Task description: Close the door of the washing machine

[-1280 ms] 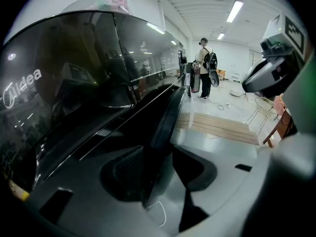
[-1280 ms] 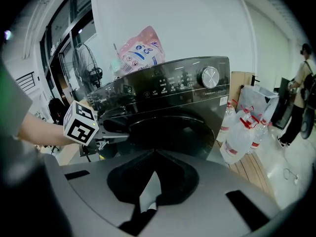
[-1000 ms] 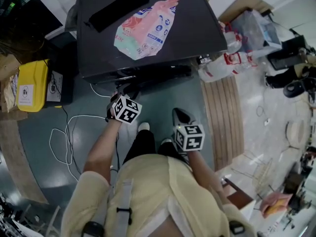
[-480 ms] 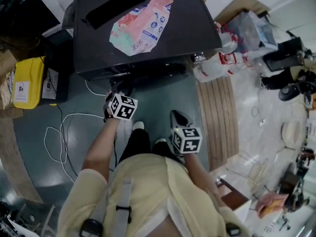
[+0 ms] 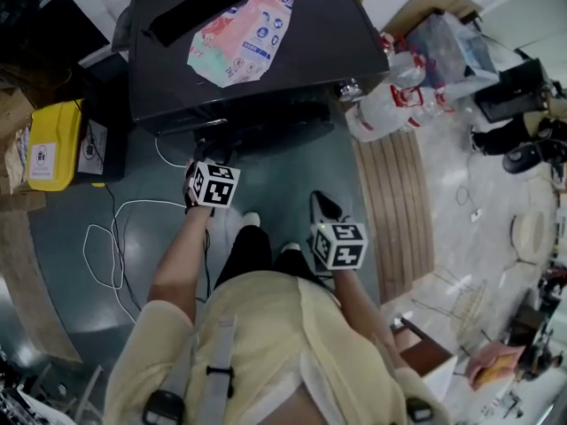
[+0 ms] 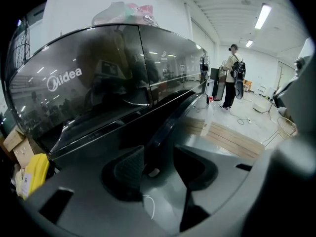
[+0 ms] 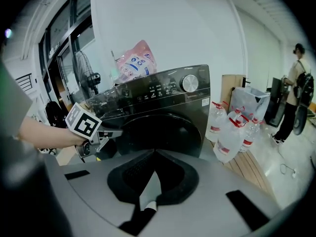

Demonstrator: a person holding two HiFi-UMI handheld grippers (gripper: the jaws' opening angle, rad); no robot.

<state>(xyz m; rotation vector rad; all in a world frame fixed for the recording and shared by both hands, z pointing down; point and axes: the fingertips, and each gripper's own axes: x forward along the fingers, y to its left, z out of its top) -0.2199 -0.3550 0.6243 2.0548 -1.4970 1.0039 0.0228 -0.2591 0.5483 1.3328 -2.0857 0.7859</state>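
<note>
Head view: I stand facing the washing machine (image 5: pixel 310 51), a pink bag (image 5: pixel 239 34) lying on its top.
Door (image 7: pixel 163 132): round and dark on the machine's front, lying flat against it or nearly; latched or not, I cannot tell.
Left gripper (image 5: pixel 206 153): at the door's left edge; jaws wide apart, just been opening, the rim in the gap unpressed.
Right gripper (image 5: pixel 323 209): back by my legs, jaws together, empty.

Overhead head view; gripper views toward washing machine (image 5: pixel 310 42)
</note>
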